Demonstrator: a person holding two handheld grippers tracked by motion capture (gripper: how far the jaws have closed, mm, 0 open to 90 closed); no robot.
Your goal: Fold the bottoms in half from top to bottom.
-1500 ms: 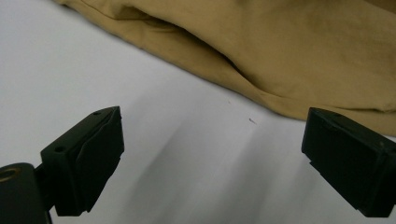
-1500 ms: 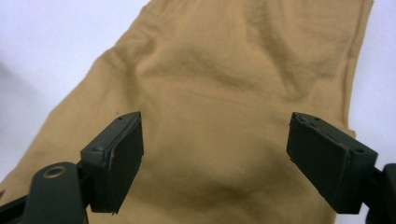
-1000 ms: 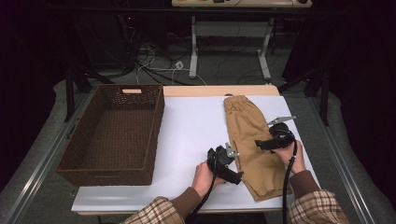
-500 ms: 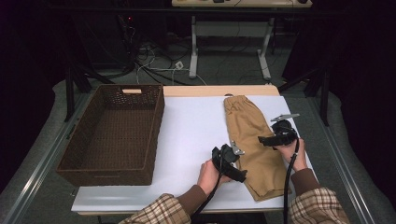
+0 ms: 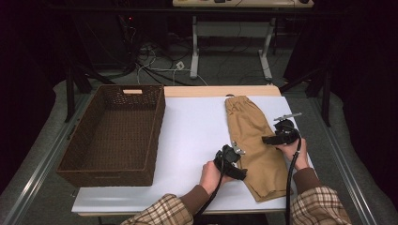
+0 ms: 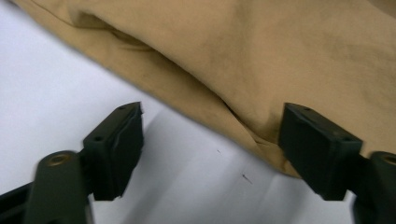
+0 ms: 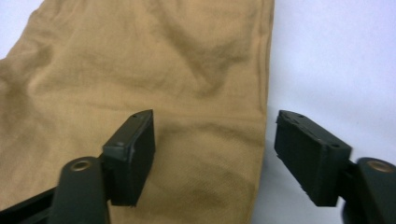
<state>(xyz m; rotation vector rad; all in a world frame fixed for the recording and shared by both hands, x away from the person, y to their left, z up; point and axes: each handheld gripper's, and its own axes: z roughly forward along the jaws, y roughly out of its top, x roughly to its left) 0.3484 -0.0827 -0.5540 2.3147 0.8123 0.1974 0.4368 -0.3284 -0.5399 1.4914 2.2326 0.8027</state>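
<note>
Both grippers sit at the trousers (image 5: 256, 140), which lie flat along the right side of the worktop (image 5: 197, 136), one end at its near edge. The left gripper (image 6: 210, 140) straddles their left hem, the right gripper (image 7: 212, 154) their right hem. Both pairs of jaws have just been closing but stand apart, cloth between them, not pinched. Nothing is lifted yet; gripping and moving remain. Farther left, the empty basket (image 5: 155, 136) waits at the worktop's left edge, with nothing in the way.

Left gripper (image 5: 233, 161) shifted slightly toward left edge of tan trousers (image 5: 253, 140), jaws just been closing, cloth edge between them, not pinched. Right gripper (image 5: 277, 136) jaws just been closing astride right edge.
</note>
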